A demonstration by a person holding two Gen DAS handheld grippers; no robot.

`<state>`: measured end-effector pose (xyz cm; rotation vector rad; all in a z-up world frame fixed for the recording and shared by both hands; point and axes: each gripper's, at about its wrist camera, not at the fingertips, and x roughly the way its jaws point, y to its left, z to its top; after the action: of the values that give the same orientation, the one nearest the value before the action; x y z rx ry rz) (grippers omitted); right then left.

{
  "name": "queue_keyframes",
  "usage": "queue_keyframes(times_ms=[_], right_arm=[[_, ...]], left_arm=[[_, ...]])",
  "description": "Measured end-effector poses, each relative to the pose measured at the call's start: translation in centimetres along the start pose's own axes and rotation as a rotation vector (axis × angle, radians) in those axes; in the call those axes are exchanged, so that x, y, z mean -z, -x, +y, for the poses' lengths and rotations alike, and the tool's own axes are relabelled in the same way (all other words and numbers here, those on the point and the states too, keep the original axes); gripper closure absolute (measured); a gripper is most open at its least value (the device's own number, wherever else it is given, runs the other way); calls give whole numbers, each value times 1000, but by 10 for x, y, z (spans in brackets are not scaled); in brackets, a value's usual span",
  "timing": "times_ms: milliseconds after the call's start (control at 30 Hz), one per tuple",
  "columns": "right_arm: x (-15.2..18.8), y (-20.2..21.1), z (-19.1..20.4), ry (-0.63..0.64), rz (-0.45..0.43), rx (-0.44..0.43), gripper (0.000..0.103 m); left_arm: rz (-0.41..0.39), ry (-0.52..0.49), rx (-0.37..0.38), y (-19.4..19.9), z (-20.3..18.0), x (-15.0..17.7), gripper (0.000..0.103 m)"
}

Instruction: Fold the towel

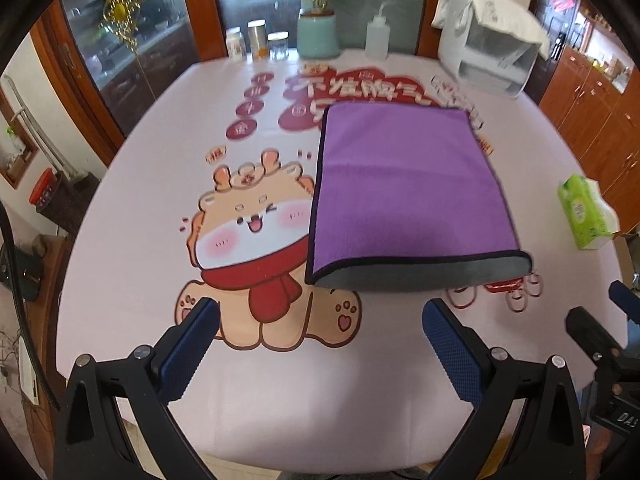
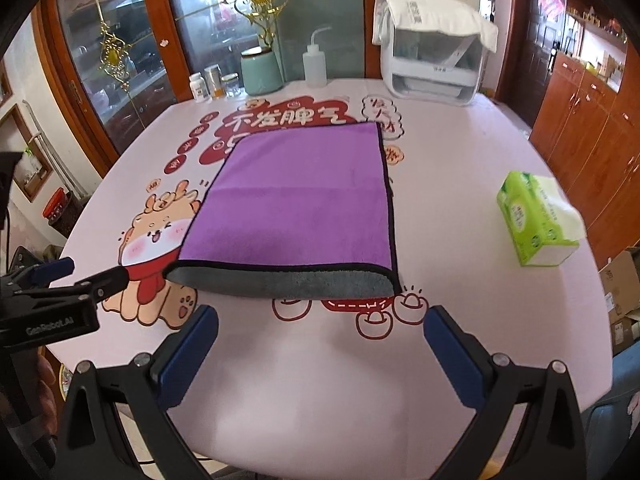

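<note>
The towel [image 1: 404, 196] lies flat on the table [image 1: 160, 208], folded over, purple side up, with its grey underside showing along the near edge. In the left view it sits right of centre; in the right view it fills the middle of the frame [image 2: 296, 208], with a black hem running down its right side. Its left edge covers part of the cartoon animal [image 1: 248, 232] printed on the tablecloth.

The left gripper [image 1: 320, 344] hovers at the bottom of its frame, fingers spread wide and grasping nothing, short of the towel's near edge. The right gripper [image 2: 320, 344] sits likewise at the bottom of its own view, fingers parted and empty, just before the grey edge. Each gripper shows at the margin of the other's view: the right one at the lower right, the left one at the lower left.

A green tissue pack [image 2: 536, 220] lies at the right of the table, well apart from the towel. Along the far edge stand jars [image 1: 256, 42], a teal vase [image 1: 318, 36], a squeeze bottle [image 2: 316, 64] and a white appliance [image 2: 434, 64] draped with a cloth
</note>
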<state>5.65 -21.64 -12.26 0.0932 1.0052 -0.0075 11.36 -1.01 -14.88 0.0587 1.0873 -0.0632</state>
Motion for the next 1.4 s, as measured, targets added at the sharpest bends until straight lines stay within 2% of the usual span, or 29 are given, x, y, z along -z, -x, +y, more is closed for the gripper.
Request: queue_keyframes(times_ms=[233,433,667,800,933,1100,1300,1400], right_arm=[[-5,-40,-13,10,36,26,0],[-11,-72,-30,6,68,27,0],[-17,-95,-40,60,84,17,0],[-18,-105,-43,116,91,0,0],[-17,-113,-47,159,108,-38,7],[-14,-120,-51,176,129,-74,12],[-13,-128,-61,166,150,-110,17],[-14,-129,-66,157,156,-122,25]], left_arm=[[36,-19,-28,-42,-4,-6,2],[65,-47,-20,-70,-9,-15,2],[112,-60,-17,-97,-8,-20,2],[140,-60,27,-108,0,-22,2],[144,-43,59,-112,14,-26,2],[174,-37,146,-122,27,-29,2],[150,-116,182,-123,19,-27,4],[133,-159,199,-123,11,-26,6]])
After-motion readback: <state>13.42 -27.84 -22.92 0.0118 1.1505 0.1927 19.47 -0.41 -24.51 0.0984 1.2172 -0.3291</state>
